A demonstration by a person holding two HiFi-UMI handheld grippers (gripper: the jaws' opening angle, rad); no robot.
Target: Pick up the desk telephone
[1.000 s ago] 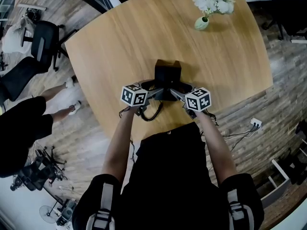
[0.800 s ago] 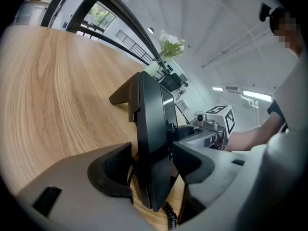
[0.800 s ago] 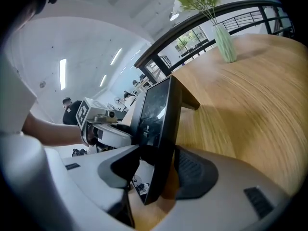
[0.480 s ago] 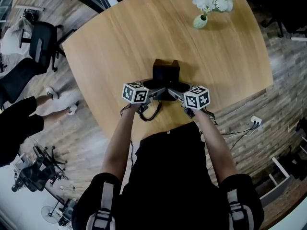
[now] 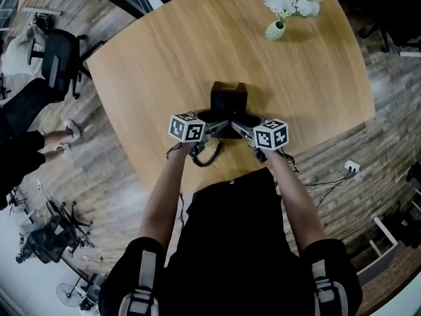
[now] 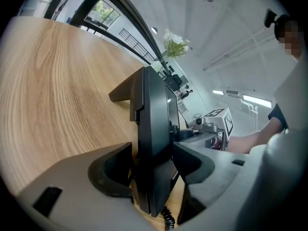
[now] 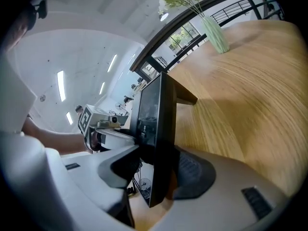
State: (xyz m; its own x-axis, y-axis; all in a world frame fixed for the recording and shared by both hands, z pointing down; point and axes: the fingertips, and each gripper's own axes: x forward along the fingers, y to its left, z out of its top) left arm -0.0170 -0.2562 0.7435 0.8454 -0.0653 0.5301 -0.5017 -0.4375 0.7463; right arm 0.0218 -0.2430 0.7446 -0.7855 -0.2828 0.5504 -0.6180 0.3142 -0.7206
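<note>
The black desk telephone (image 5: 229, 107) sits between both pairs of jaws, held from its two sides near the close edge of the rounded light-wood surface (image 5: 164, 51).

In the left gripper view the grey left gripper (image 6: 151, 162) has its jaws closed against the telephone's thin edge. One dark padded jaw presses the underside and the other the face, so the body stands edge-on straight up the middle of the gap. The telephone's rear stand juts out ahead of the jaws, above the wood.

In the right gripper view the right gripper (image 7: 159, 170) clamps the opposite edge in the same way, with the dark screen side facing its left jaw. The left gripper's marker cube shows just beyond the telephone.

From the head view the two grippers come together at the near end of the telephone. A coiled black cord (image 5: 207, 155) loops on the wood just behind the left jaws, towards the person. Whether the telephone's base touches the surface cannot be told.

A pale green vase of white flowers (image 5: 276, 30) stands well beyond the jaws, near the far edge.
</note>
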